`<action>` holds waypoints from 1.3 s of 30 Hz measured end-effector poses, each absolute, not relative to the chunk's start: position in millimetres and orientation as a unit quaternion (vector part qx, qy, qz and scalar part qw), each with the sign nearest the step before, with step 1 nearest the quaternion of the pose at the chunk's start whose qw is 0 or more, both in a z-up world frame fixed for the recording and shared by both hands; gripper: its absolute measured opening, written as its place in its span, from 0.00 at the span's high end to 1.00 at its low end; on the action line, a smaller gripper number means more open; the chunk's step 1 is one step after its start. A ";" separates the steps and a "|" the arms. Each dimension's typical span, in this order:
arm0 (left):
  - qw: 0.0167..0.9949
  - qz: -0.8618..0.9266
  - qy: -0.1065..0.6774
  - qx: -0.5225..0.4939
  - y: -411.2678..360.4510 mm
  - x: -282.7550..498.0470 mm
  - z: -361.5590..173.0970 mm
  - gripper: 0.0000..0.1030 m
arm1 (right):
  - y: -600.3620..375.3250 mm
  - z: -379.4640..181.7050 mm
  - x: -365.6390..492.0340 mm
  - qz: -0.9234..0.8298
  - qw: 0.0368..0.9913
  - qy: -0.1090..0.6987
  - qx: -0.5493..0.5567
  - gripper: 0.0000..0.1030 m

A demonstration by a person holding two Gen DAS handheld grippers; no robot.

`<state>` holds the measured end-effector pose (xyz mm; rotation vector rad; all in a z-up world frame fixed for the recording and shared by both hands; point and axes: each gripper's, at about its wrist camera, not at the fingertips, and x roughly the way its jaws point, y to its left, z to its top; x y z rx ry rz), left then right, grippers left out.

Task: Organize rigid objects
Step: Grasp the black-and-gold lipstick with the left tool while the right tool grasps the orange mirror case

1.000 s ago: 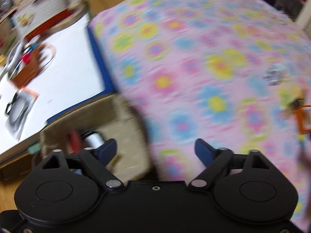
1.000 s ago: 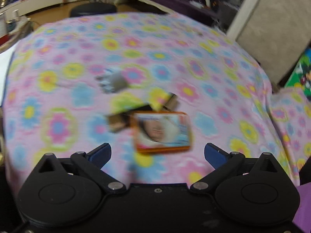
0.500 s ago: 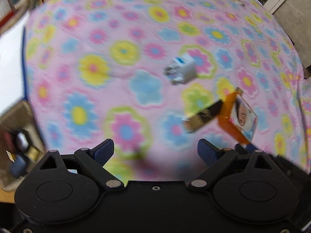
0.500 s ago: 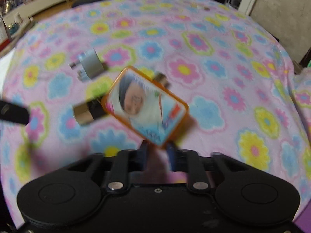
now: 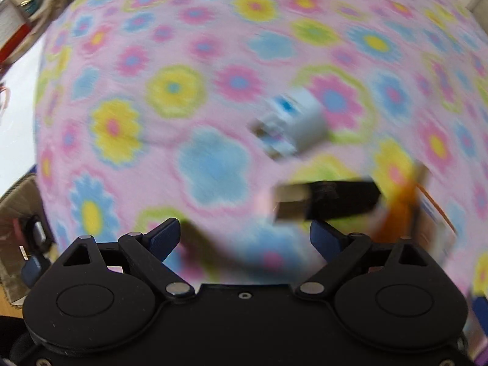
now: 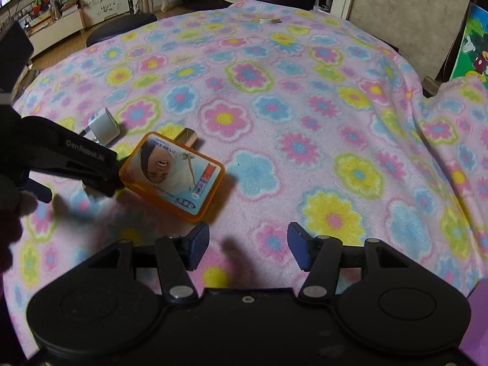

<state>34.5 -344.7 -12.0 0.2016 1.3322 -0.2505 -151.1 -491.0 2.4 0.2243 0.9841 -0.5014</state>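
Orange box with a printed face label lies flat on the flowered pink blanket, just ahead-left of the right gripper. It's shut – contents can't be seen. In the left wrist view the same box is an orange blur at the right edge.

White plug adapter sits on the blanket beyond the box's left corner, apart from it; prongs point left. Left view shows it blurred, mid-frame. A black stick with a metal end lies between the adapter and the box, near both – in the right view only its tan tip shows behind the box.

Right gripper: jaws partly open, nothing between them, hanging over bare blanket right of the box.
Left gripper: jaws wide open, empty, over the blanket near the stick. In the right view its black finger reaches the box's left corner; touching or not, can't tell.

Cardboard box sits off the blanket's edge at far left, with small items inside – a red one, a white one, others too blurred to name.
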 end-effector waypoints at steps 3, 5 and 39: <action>0.790 -0.090 0.594 0.118 -338.2 49.0 -8.3 0.15 | -491.8 6.0 -144.3 -0.242 0.842 0.463 0.135 0.29; 0.792 -0.107 0.590 0.116 -331.9 50.8 -3.3 0.15 | -492.3 8.6 -135.4 -0.246 0.839 0.457 0.162 0.00; 0.766 -0.228 0.575 0.177 -411.9 28.4 -15.6 0.15 | -524.3 12.1 -140.4 -0.310 0.790 0.469 0.244 0.25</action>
